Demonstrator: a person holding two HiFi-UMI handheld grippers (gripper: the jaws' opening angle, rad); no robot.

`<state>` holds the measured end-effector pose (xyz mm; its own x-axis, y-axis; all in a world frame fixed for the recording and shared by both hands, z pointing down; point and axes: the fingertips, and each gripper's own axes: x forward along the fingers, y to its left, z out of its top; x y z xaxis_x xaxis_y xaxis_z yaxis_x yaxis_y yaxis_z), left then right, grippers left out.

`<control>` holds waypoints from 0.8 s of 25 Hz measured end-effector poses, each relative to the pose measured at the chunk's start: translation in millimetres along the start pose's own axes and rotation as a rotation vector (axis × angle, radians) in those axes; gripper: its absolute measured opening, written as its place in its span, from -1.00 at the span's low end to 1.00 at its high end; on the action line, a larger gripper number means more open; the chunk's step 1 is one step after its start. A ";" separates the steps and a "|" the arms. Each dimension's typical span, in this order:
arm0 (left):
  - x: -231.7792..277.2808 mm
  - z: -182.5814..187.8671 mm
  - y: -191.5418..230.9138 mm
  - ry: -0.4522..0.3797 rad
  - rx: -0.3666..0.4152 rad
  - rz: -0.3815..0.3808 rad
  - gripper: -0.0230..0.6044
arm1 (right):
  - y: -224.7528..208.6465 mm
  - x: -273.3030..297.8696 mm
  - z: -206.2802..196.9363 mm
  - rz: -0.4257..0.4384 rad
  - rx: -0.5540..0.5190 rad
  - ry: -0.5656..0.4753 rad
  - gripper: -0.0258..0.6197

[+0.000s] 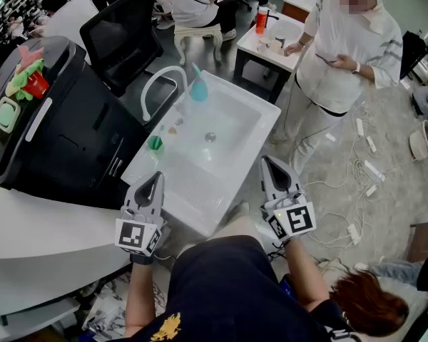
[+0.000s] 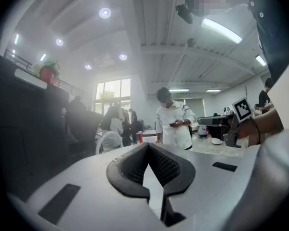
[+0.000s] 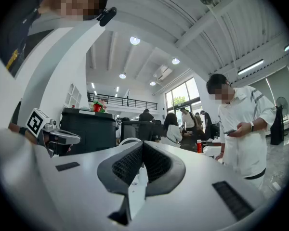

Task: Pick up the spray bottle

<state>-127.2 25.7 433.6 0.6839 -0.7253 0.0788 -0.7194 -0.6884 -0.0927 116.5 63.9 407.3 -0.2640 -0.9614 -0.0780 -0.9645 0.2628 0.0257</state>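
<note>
The spray bottle [image 1: 197, 89], clear with a teal spray head, stands upright on the far rim of the white sink [image 1: 248, 138], beside the curved white faucet [image 1: 159, 84]. My left gripper [image 1: 157, 177] hovers shut and empty over the sink's near left corner. My right gripper [image 1: 266, 162] is shut and empty at the sink's near right edge. Both point level toward the far side, well short of the bottle. In the left gripper view the jaws [image 2: 147, 146] meet at the tips; in the right gripper view the jaws [image 3: 141, 144] do too. The bottle is hidden in both gripper views.
A small green object [image 1: 155, 143] sits on the sink's left rim. A large black cabinet [image 1: 64, 127] stands at the left, with a black chair [image 1: 125, 30] behind it. A person in white [image 1: 342, 55] stands at the right by a small table [image 1: 274, 38]. Cables [image 1: 360, 166] lie on the floor.
</note>
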 end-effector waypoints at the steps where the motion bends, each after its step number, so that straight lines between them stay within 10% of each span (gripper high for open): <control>1: 0.4 -0.1 0.0 -0.001 -0.002 0.002 -0.88 | -0.4 -0.2 0.2 0.002 -0.010 0.001 -0.92; 20: -7.7 -10.9 26.1 0.010 -0.027 0.017 -0.88 | 6.0 23.6 4.7 -0.010 0.014 -0.030 -0.90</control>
<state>-152.6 13.2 441.4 0.6706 -0.7367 0.0870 -0.7339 -0.6759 -0.0676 104.4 43.1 401.0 -0.2538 -0.9612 -0.1082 -0.9671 0.2542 0.0104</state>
